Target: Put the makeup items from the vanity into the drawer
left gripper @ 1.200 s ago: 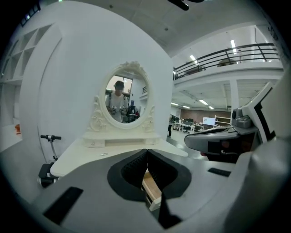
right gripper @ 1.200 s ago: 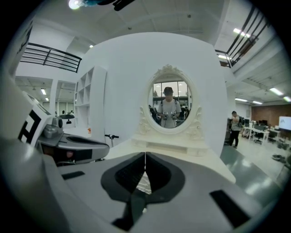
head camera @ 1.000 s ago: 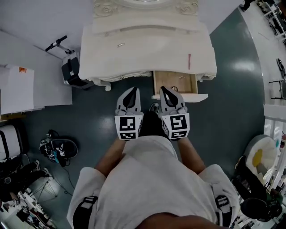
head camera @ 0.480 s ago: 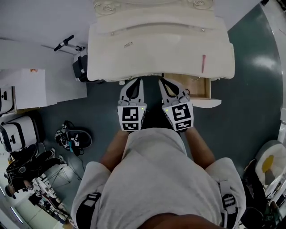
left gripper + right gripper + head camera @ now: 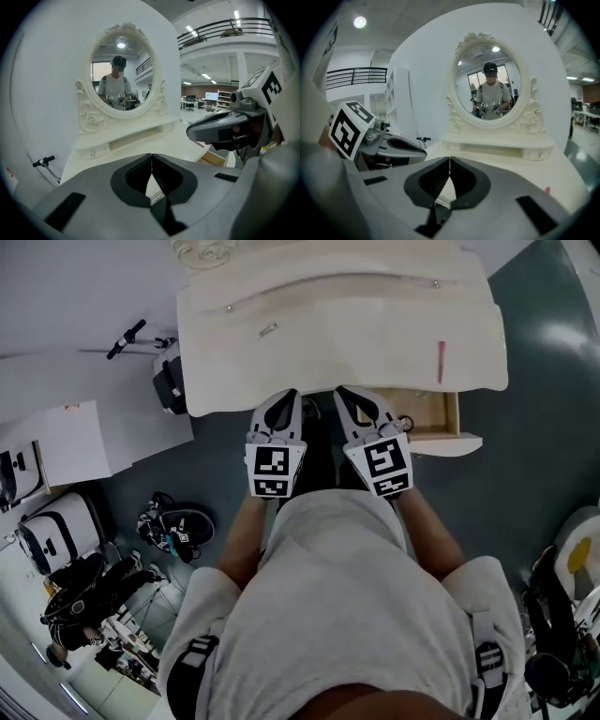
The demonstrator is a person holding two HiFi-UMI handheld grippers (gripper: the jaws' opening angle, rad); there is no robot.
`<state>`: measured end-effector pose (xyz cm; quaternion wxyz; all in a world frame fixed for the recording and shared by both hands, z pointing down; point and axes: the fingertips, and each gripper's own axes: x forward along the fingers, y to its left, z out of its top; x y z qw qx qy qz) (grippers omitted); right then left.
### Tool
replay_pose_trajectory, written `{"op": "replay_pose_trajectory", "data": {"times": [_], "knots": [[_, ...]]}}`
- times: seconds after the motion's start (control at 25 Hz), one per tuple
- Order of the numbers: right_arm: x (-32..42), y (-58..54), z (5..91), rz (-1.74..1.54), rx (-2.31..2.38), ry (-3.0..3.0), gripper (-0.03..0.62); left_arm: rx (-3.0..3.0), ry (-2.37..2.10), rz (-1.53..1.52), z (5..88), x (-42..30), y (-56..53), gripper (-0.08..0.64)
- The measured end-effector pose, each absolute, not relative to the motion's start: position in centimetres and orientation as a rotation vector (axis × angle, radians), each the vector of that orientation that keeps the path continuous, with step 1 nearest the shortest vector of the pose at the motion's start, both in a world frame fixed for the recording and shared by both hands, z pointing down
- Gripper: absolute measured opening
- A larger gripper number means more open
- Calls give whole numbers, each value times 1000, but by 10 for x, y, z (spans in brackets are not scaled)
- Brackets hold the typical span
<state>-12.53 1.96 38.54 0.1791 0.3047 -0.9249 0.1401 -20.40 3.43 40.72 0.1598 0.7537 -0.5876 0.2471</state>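
Note:
The cream vanity (image 5: 337, 324) fills the top of the head view. A pink stick (image 5: 441, 362) lies on its right side and a small silver item (image 5: 269, 330) on its left. The wooden drawer (image 5: 433, 414) stands open under the right front edge, with a small dark thing inside. My left gripper (image 5: 289, 395) and right gripper (image 5: 341, 391) are side by side at the vanity's front edge, both shut and empty. The left gripper (image 5: 151, 158) faces the oval mirror (image 5: 123, 75). The right gripper (image 5: 449, 161) does too, with the pink stick (image 5: 547, 190) low on the right.
A dark stool-like device (image 5: 169, 381) stands left of the vanity. White boxes (image 5: 66, 442) and a heap of gear (image 5: 173, 526) sit on the floor at the left. The dark green floor (image 5: 534, 474) spreads to the right of the drawer.
The vanity has drawn nearer and slid right in the head view. Both grippers, shut throughout, now reach its front edge instead of hanging over the floor in front of the drawer.

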Motion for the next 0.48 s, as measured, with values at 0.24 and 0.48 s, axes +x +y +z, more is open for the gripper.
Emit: {"op": "replay_pose_trajectory", "data": {"times": [0.24,0.48], "knots": [[-141,-9,396,449,922,-2577,15,2185,-1581,780,422,-222,3,8],[-166,-30,410,492,952,-2544,15,2208,-1470,903,444,-239,-19,8]]}}
